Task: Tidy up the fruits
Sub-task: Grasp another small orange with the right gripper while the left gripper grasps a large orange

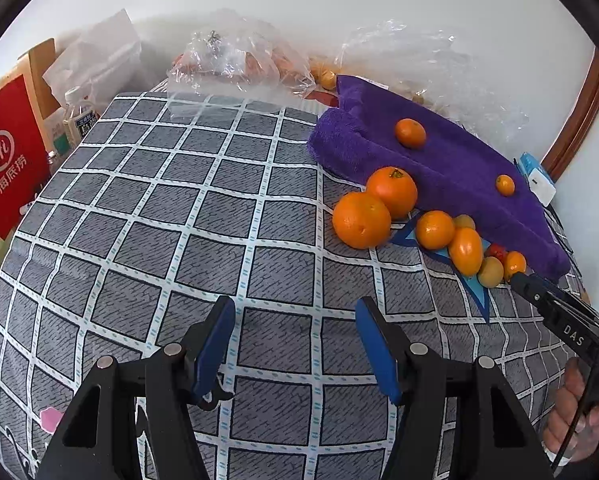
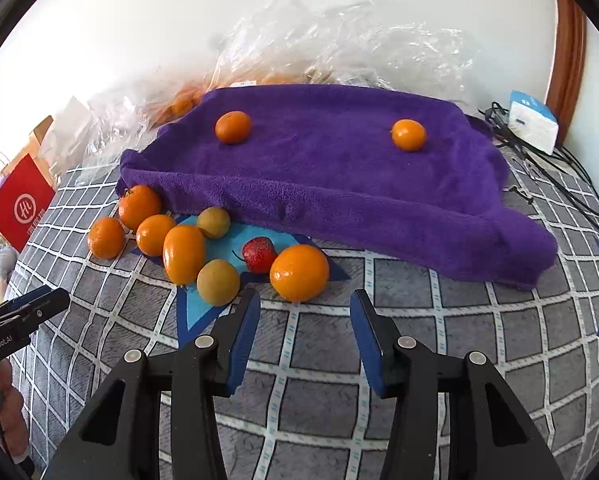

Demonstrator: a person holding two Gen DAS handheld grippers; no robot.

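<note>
Left wrist view. Left gripper [image 1: 295, 344] spread wide, blue pads holding nothing, hovering above bare grey checked tablecloth [image 1: 179, 220] near the front edge. Loose fruit heaped toward the right edge: two big round oranges [image 1: 361, 220] touching, smaller orange citrus [image 1: 434, 229] and an oblong orange one [image 1: 465, 251] just beside, all against the fold of the plush purple towel [image 1: 459, 168]. Two small tangerines [image 1: 410, 133] sat apart on top of that towel. Right gripper seen only as a black fingertip [image 1: 527, 284] close to the pile's near end; spread not readable from this side. Crinkled clear plastic bags [image 1: 235, 56] along the back edge, red paper bag [image 1: 7, 160] past the left edge.

Right wrist view. Right gripper [image 2: 305, 312] spread open, empty, lined up just short of a round orange mandarin [image 2: 299, 267]. Shown here and mostly hidden from the other camera: a red strawberry [image 2: 259, 255] touching that mandarin, two dull yellow-green round fruits [image 2: 218, 282], and the blue star-shaped paper [image 2: 195, 312] beneath them.

Likely trouble: round skin squirting sideways from the pads on closing; strawberry bruised or nudged, being in contact; neighbours set rolling toward the front edge. A finger catching the towel fold could drag it and tip the tangerines off.
</note>
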